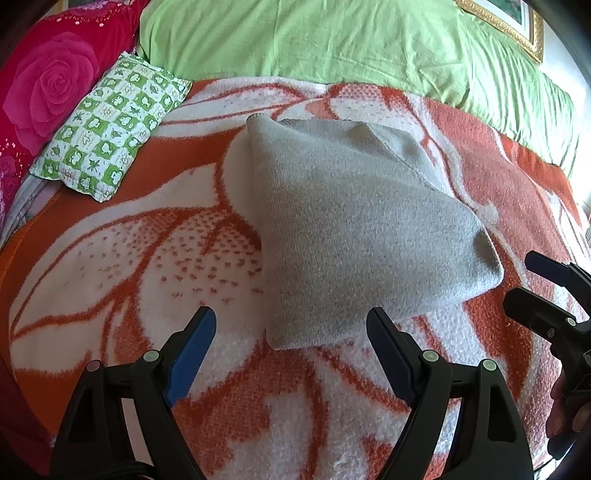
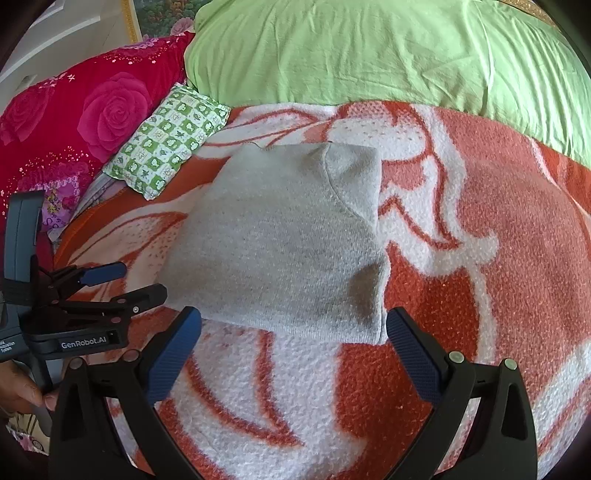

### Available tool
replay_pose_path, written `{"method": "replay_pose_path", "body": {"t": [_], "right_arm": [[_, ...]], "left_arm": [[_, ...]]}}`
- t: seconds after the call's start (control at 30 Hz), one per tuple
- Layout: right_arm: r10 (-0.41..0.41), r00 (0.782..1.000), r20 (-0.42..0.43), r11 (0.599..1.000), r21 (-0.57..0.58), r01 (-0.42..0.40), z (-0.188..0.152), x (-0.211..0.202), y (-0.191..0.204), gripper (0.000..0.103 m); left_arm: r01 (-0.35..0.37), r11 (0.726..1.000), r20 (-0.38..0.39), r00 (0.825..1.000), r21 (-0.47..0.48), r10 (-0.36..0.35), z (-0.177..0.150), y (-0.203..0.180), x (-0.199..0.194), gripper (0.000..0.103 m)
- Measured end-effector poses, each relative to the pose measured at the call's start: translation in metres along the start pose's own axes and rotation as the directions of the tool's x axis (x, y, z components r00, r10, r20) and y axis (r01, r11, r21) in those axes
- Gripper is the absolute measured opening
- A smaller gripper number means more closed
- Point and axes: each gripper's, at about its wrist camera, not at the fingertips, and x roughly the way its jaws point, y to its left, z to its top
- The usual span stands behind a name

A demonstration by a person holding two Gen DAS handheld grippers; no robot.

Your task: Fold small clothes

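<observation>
A small grey knitted garment [image 1: 354, 225] lies folded into a compact shape on the orange-and-white flowered blanket [image 1: 122, 258]; it also shows in the right wrist view [image 2: 280, 243]. My left gripper [image 1: 291, 325] is open and empty, its blue-padded fingers just short of the garment's near edge. My right gripper [image 2: 293, 325] is open and empty, straddling the near edge from a little behind. Each gripper shows in the other's view: the right one at the far right [image 1: 532, 280], the left one at the left [image 2: 136, 284].
A green-and-white patterned small pillow [image 1: 110, 125] lies at the back left, next to a red rose-print pillow [image 1: 48, 85]. A light green sheet [image 1: 332, 40] covers the back. A gold picture frame [image 1: 517, 26] is at the top right.
</observation>
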Motion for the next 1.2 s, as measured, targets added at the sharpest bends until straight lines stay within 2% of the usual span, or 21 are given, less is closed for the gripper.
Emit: {"method": "replay_pose_path", "body": {"t": [0.7, 1.0, 1.2], "right_arm": [[0.001, 1.0, 0.02, 1.0, 0.002, -0.001, 0.007, -0.005, 0.0, 0.1], [-0.001, 1.0, 0.011, 1.0, -0.004, 0.001, 0.008, -0.001, -0.002, 0.1], [0.008, 1.0, 0.005, 1.0, 0.007, -0.008, 0.01, 0.003, -0.005, 0.1]], "left_arm": [[-0.015, 1.0, 0.033, 0.999, 0.006, 0.015, 0.005, -0.007, -0.009, 0.084], [-0.012, 1.0, -0.008, 1.0, -0.017, 0.011, 0.008, -0.003, -0.003, 0.084], [-0.014, 1.0, -0.005, 1.0, -0.019, 0.014, 0.011, 0.001, -0.005, 0.084]]}}
